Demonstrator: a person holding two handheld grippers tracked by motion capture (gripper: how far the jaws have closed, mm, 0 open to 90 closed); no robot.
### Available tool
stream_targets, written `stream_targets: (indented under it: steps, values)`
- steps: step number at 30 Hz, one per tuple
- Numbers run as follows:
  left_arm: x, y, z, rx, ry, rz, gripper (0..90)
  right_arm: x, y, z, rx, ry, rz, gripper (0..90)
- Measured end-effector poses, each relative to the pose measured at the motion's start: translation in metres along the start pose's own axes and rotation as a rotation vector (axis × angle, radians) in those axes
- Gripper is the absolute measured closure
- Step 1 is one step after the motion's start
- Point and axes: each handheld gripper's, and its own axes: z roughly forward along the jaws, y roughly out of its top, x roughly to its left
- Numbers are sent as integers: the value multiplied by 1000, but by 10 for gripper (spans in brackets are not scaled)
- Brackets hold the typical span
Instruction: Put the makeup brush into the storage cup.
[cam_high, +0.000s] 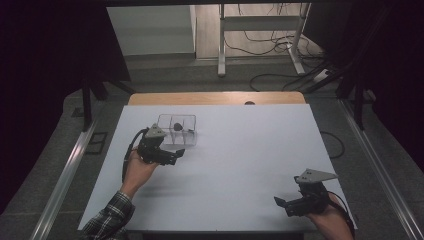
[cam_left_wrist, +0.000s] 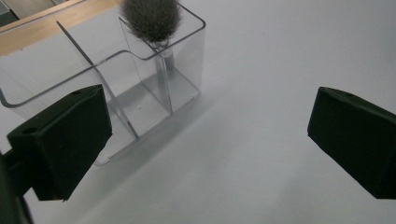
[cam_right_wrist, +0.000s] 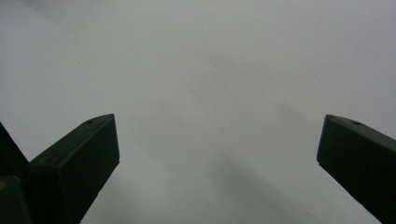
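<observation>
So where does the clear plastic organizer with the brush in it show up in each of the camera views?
High view: the clear organizer stands left of centre toward the table's far side, just beyond the left gripper.
Left gripper view: it is at upper left, with the brush upright in its right-hand compartment.
Right gripper view: white tabletop between the open jaws; the organizer is not in it.
Shared landmark: the white tabletop.

Clear divided organizer (cam_left_wrist: 140, 100) on white table, grey brush (cam_left_wrist: 152, 18) upright in corner compartment.
</observation>
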Motion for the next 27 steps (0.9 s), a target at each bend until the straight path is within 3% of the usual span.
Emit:
stream_targets:
  steps: [10, 18, 27]
  values:
    - [-4, -5, -2, -7, -36, -7, 1, 0, 0, 0, 2, 0, -3, 0]
    - [-7, -9, -5, -3, -53, 10, 0, 0, -1, 1, 3, 4, -11, 0]
    - [-7, -13, -17, -46, -38, 4, 0, -1, -1, 1, 4, 3, -12, 0]
